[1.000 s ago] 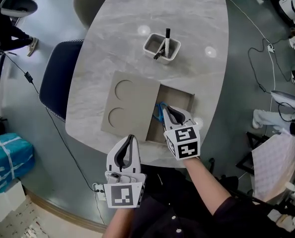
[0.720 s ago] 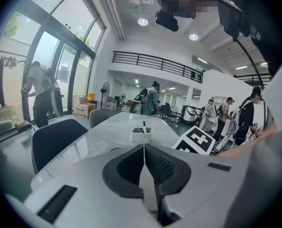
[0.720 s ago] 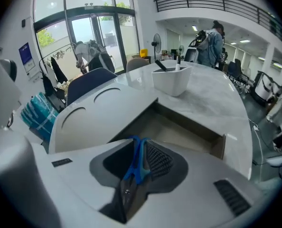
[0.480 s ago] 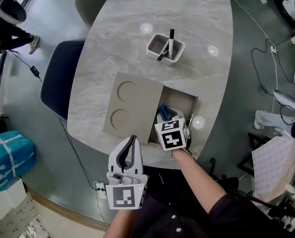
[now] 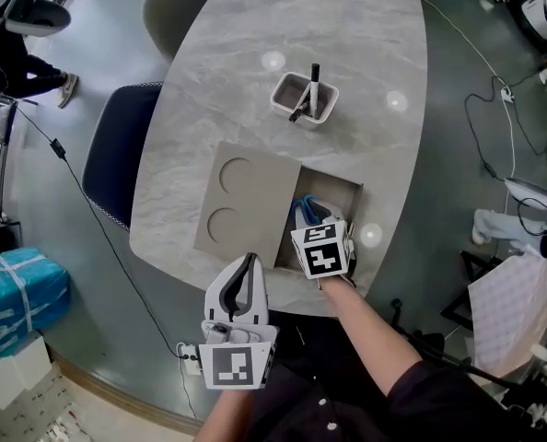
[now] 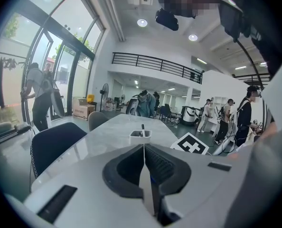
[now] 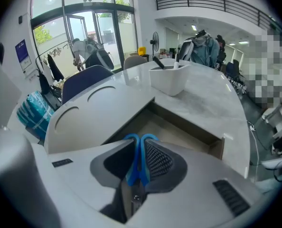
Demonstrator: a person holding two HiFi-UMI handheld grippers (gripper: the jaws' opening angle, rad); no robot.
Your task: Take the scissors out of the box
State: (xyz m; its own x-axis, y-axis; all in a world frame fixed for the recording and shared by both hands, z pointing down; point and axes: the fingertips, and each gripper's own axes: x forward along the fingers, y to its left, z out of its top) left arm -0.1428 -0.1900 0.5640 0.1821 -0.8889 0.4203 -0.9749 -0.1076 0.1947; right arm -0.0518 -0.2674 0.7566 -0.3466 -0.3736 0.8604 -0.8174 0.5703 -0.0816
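The scissors (image 7: 137,161), with blue handles, lie in the open grey box (image 5: 349,194) on the marble table; in the head view only the blue handles (image 5: 307,211) show. My right gripper (image 5: 314,221) points steeply down into the box. Its jaws are closing, and the blue handles stand upright between the pads (image 7: 157,161), touching both. The box's lid (image 5: 244,201), with two round cut-outs, lies slid to the left. My left gripper (image 5: 248,267) hangs shut and empty near the table's front edge, apart from the box.
A white pen holder (image 5: 303,96) with a black marker stands behind the box. A dark blue chair (image 5: 117,150) sits at the table's left side. The table's front edge (image 5: 255,279) runs just below the box. People stand far off in the hall.
My right gripper tipped further down and sank into the box, over the blue handles. My left gripper stayed where it was.
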